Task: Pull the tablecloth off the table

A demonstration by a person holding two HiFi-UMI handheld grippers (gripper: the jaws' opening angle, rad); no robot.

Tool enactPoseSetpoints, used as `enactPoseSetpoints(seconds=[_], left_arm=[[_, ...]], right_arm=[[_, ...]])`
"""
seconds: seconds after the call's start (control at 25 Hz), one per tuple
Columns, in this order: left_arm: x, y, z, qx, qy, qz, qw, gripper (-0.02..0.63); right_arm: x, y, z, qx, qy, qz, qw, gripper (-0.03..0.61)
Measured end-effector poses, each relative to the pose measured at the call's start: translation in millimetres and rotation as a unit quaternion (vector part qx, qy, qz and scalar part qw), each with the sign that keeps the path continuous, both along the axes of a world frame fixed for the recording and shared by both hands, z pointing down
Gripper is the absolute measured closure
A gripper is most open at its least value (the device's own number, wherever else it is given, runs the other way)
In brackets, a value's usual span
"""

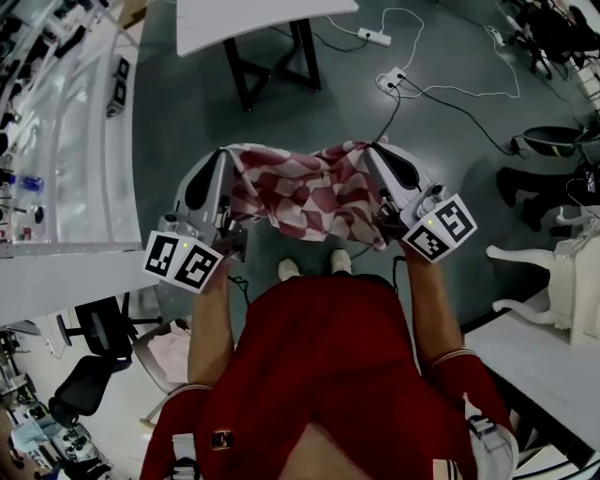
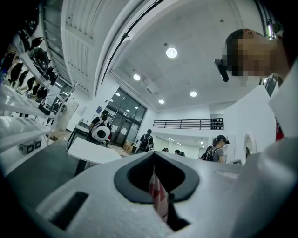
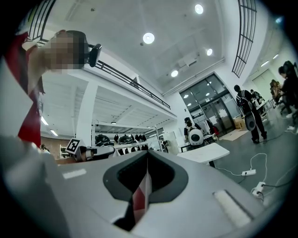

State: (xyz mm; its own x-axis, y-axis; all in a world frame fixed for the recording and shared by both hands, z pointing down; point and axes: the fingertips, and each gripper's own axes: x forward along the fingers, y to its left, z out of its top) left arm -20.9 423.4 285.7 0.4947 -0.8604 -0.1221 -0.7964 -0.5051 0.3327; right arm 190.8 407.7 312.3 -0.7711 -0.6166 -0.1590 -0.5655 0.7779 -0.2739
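Note:
A red-and-white checked tablecloth [image 1: 305, 192] hangs bunched between my two grippers, in front of the person's chest and above the floor. My left gripper [image 1: 227, 153] is shut on the cloth's left edge, and a strip of the tablecloth [image 2: 158, 195] shows pinched between its closed jaws. On the other side, my right gripper [image 1: 372, 150] is shut on the right edge, with a strip of the tablecloth [image 3: 141, 197] caught between its jaws. Both grippers point roughly level, away from the person.
A white table [image 1: 253, 19] on black legs stands ahead on the grey floor. Power strips and cables [image 1: 394, 80] lie to the right. Glass shelving [image 1: 66, 141] runs along the left, a white table [image 1: 544, 366] sits near right. People stand far off in the hall.

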Motion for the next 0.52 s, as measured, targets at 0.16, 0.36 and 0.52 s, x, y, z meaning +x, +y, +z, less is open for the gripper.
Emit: enactPoseSetpoints(seconds=[0.16,0.36,0.52], left_arm=[[-4.4,0.6,0.5,0.0,-0.002,-0.002,1.0,0.604],[-1.6,-4.1,-0.9,-0.004,-0.005,-0.003,1.0,0.604],[4.4,-13.9,-5.6,-0.004,-0.008,-0.002,1.0,0.604]], right_arm=[[-2.2,-1.3,-1.7,0.004,-0.002,-0.001,1.0,0.563],[3.0,-6.8,-0.7,0.001,-0.002,-0.001,1.0,0.563],[9.3,-15.6,-2.1,-0.003,0.0,-0.001,1.0,0.563]])
